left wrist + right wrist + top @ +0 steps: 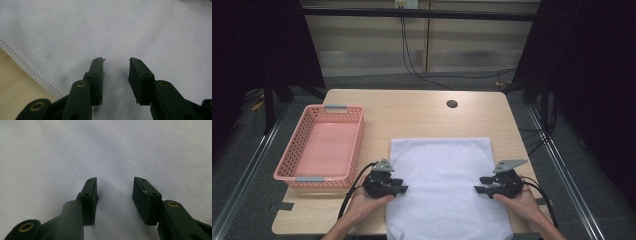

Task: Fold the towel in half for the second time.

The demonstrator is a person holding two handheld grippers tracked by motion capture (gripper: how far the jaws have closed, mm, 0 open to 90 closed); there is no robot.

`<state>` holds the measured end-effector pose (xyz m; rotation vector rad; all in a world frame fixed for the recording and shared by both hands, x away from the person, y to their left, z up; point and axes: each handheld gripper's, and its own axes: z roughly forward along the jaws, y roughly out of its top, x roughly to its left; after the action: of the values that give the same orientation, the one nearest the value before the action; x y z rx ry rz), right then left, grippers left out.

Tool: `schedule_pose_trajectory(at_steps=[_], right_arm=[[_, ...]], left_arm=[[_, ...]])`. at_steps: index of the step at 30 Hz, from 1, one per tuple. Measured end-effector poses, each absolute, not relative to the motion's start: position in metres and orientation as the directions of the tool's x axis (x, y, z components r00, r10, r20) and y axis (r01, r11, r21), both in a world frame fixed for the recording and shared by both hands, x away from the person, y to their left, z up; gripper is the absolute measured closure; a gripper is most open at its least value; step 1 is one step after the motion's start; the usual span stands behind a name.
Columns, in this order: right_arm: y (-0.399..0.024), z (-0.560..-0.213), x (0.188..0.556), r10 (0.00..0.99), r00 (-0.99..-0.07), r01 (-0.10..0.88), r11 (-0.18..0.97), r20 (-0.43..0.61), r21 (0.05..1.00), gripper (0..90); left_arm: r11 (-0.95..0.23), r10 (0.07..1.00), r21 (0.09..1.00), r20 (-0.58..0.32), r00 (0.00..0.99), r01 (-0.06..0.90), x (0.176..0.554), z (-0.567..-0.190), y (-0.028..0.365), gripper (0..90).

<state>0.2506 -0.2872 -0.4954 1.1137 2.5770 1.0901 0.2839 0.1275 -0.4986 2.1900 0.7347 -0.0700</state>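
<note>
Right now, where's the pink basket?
In the high view the pink basket sits on the table's left side, left of the white cloth and just beyond the left hand-held gripper.

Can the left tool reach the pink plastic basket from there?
Probably yes. The left tool sits over the white cloth, and the pink plastic basket lies close beside that hand with bare wooden table between.

**Cloth at the near edge, basket to its left**

The cloth (442,185) lies on the desk (412,112) at near centre. The basket (323,147) sits left of it. The left tongs (403,189) rest over the cloth's left edge, the right tongs (479,189) over its right.
</note>
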Motion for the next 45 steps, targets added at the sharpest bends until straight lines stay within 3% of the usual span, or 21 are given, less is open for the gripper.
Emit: schedule_pose_trajectory(at_steps=[9,11,15,19,32,36,45], right_arm=[[-0.295,-0.491,0.216,0.628,-0.752,0.59,0.503,0.201,0.631,56.9],[-0.294,-0.49,0.211,0.623,-0.755,0.591,0.514,0.203,0.622,57.2],[-0.293,-0.487,0.214,0.63,-0.757,0.574,0.517,0.172,0.635,54.4],[-0.307,-0.476,0.238,0.706,-0.694,0.572,0.423,0.139,0.703,56.0],[-0.336,-0.472,0.338,0.803,-0.591,0.568,0.344,0.08,0.748,54.0],[-0.337,-0.485,0.354,0.805,-0.585,0.6,0.349,0.098,0.72,52.4],[-0.343,-0.499,0.359,0.786,-0.591,0.651,0.33,0.183,0.684,57.0]], left_arm=[[-0.546,0.434,0.656,-0.311,0.846,0.521,0.25,-0.494,0.127,64.2],[-0.57,0.435,0.66,-0.262,0.861,0.489,0.245,-0.492,0.127,64.1],[-0.527,0.487,0.668,-0.27,0.831,0.526,0.264,-0.49,0.13,62.2],[-0.474,0.529,0.709,-0.244,0.813,0.522,0.292,-0.479,0.13,59.2],[-0.369,0.662,0.748,-0.205,0.721,0.551,0.37,-0.484,0.117,52.2],[-0.367,0.674,0.737,-0.21,0.708,0.568,0.384,-0.49,0.115,43.5],[-0.359,0.698,0.708,-0.228,0.679,0.608,0.393,-0.503,0.122,36.9]])
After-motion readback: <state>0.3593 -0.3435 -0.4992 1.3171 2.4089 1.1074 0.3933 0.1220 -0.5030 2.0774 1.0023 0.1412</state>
